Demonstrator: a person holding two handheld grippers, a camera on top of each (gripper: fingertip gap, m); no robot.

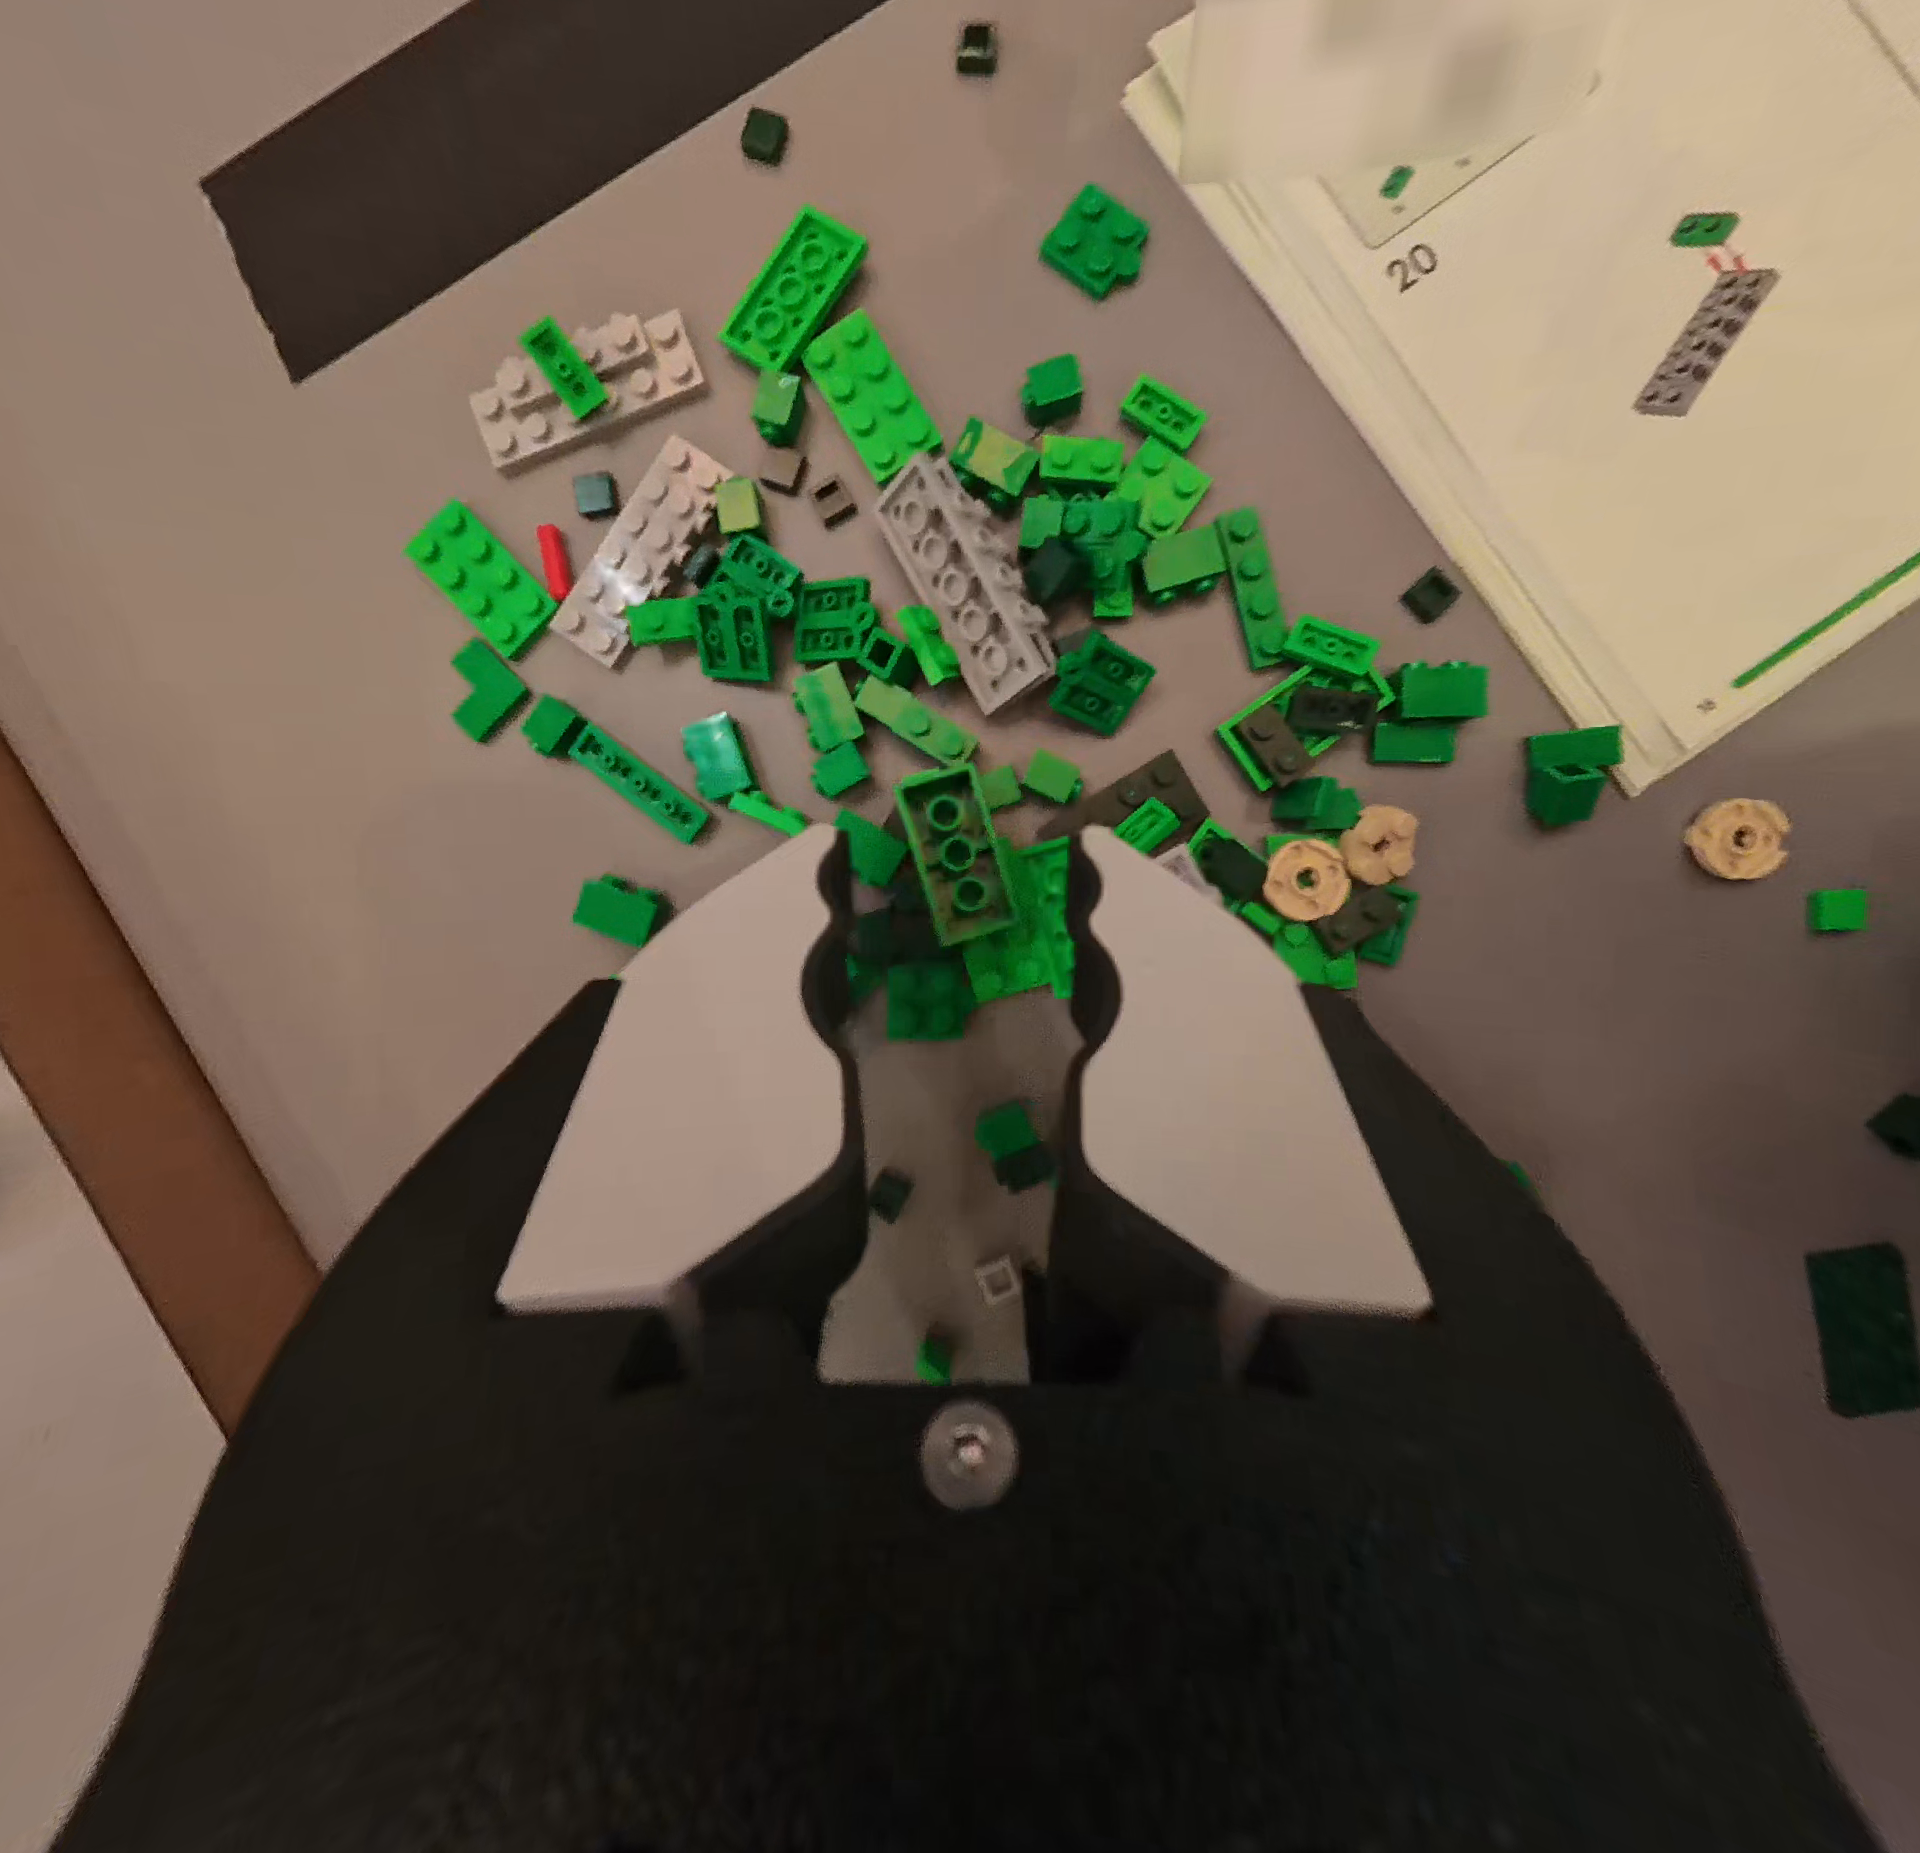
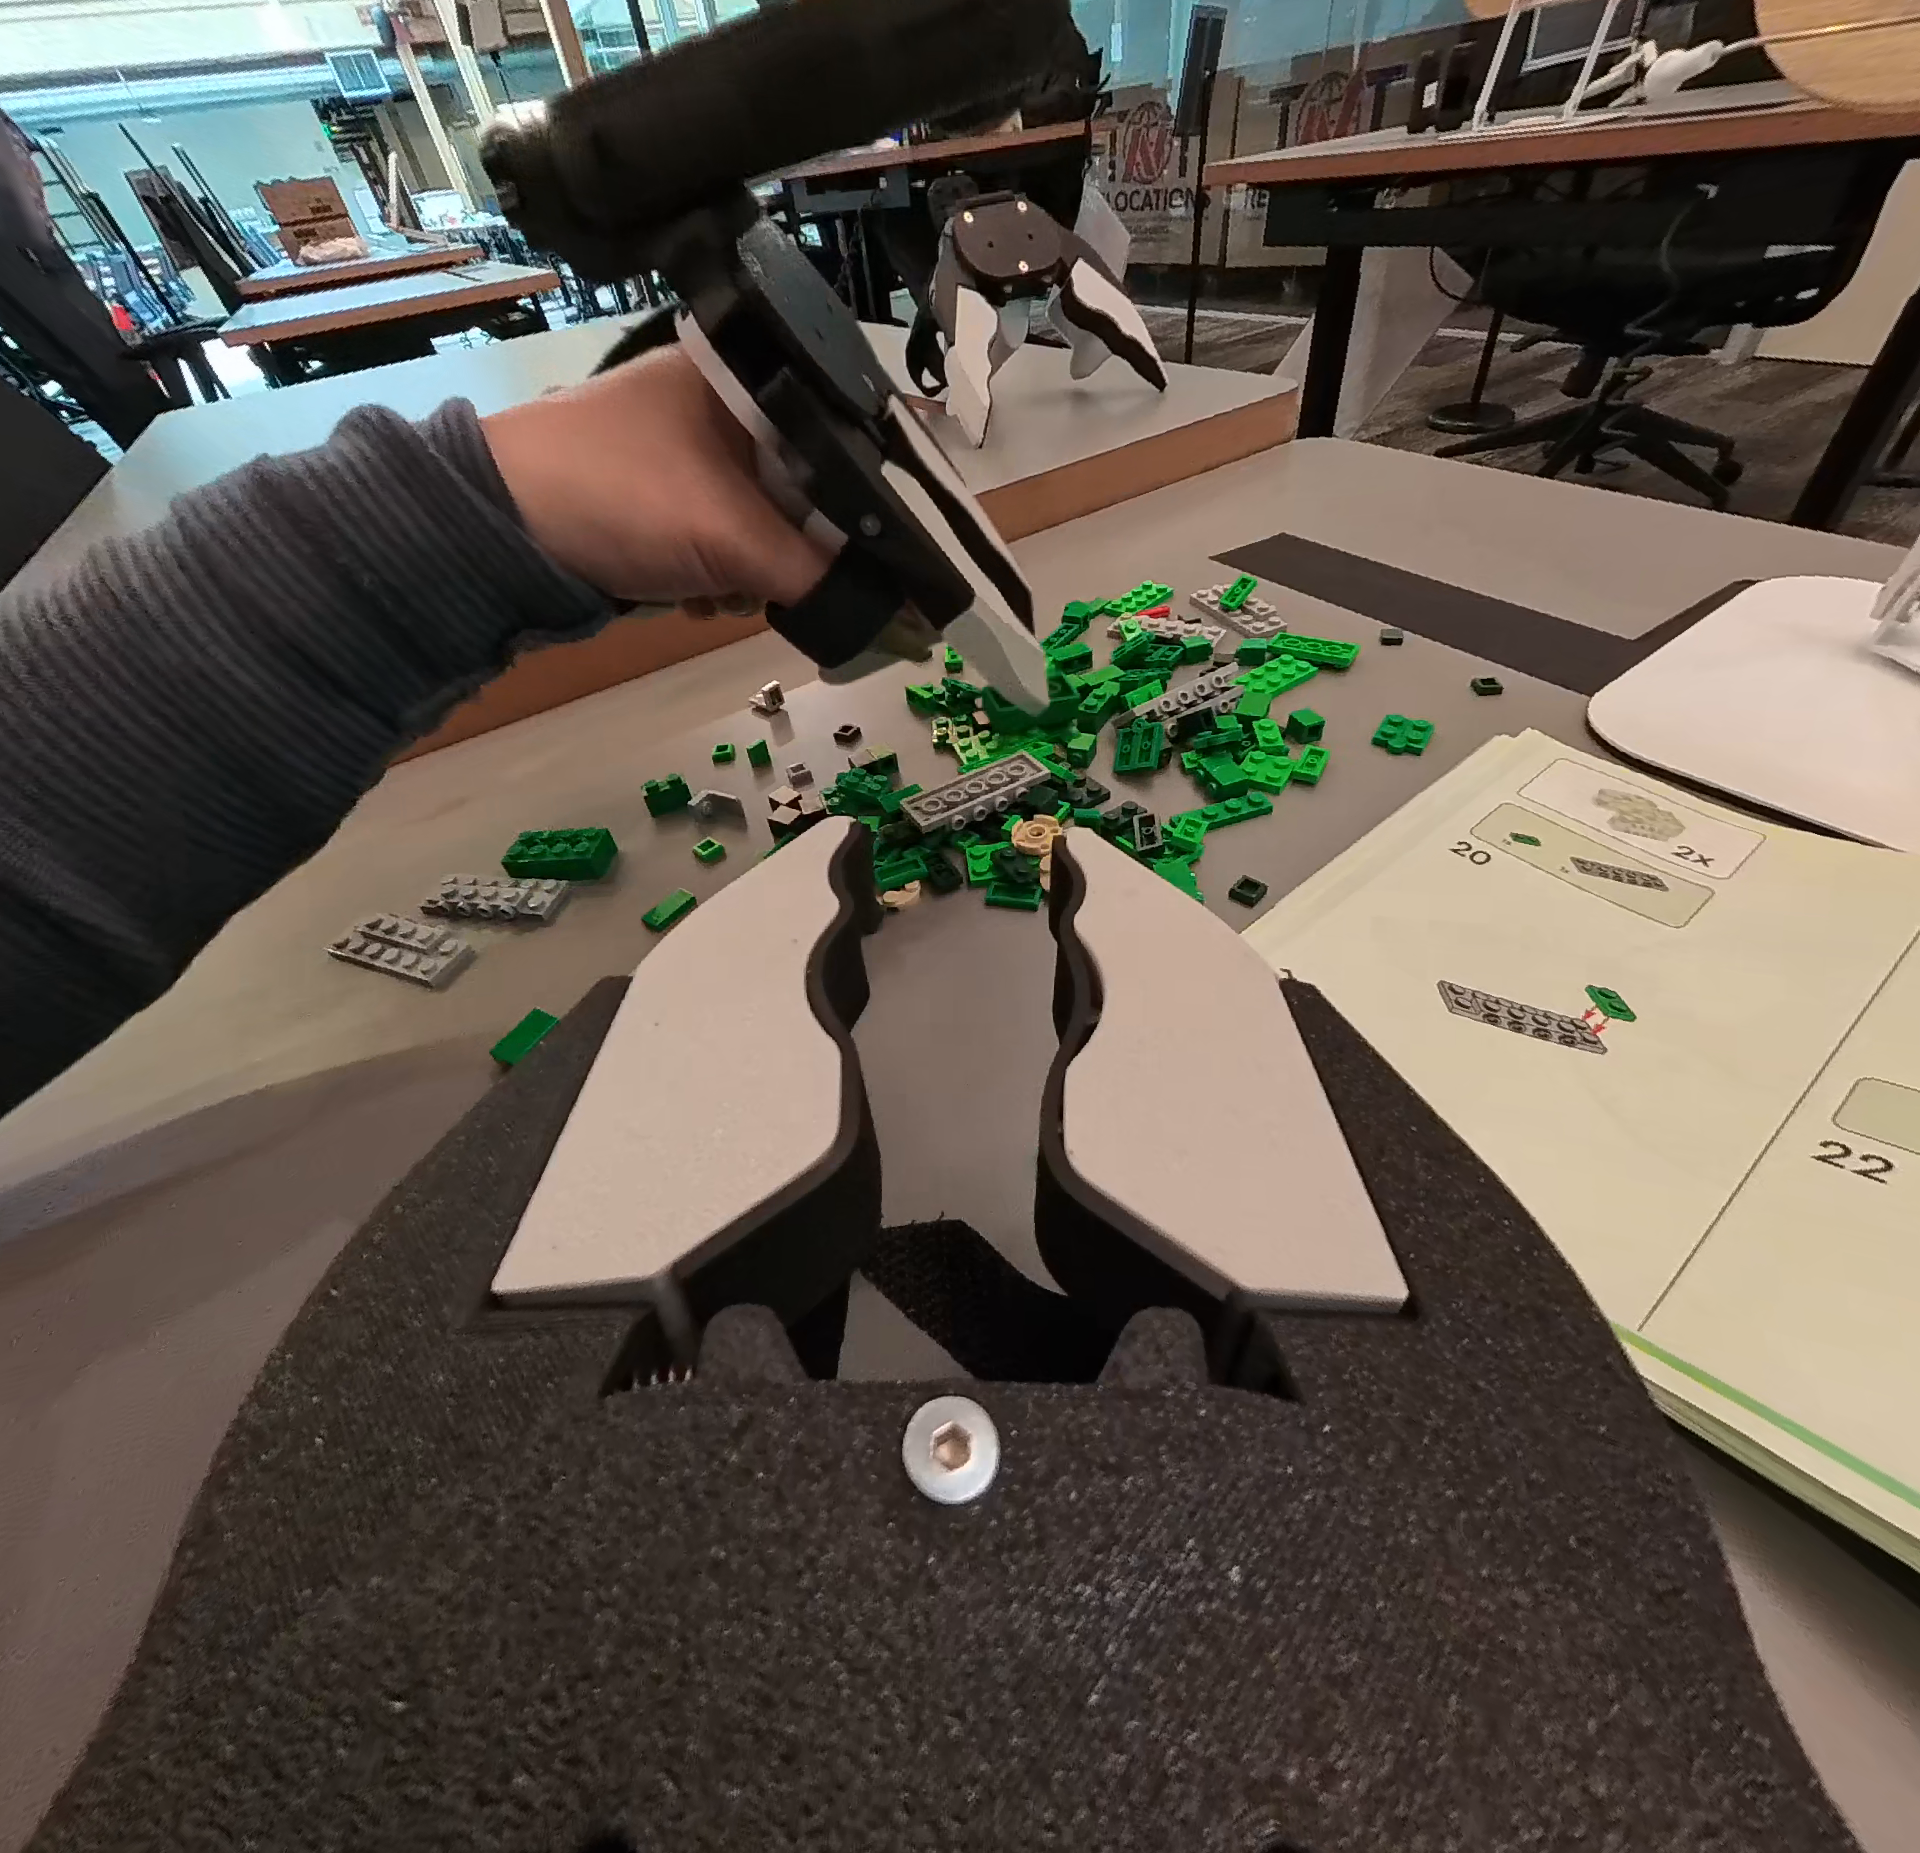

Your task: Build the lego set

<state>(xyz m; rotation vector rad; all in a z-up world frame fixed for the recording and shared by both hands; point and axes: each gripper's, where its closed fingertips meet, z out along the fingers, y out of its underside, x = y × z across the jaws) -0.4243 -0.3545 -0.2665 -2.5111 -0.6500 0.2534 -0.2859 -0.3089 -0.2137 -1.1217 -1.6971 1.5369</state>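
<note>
Green brick pile (image 1: 935,598) under left claw (image 1: 961,853), parted | right claw (image 2: 956,858) parted, empty | booklet (image 2: 1662,1024) rightward

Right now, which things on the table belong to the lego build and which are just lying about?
Part of the job:
- pile of green and grey lego pieces
- open instruction booklet
- left gripper, over the pile
- right gripper

Just lying about:
- spare gripper on the far table
- white base
- dark strip

A grey table (image 2: 312,1024) with a black strip (image 1: 436,172) set into its top. On it a white stand base (image 2: 1766,733). Behind, a spare gripper (image 2: 1023,286) on a low platform (image 2: 1122,432), other desks (image 2: 395,297), an office chair (image 2: 1642,286)
</note>
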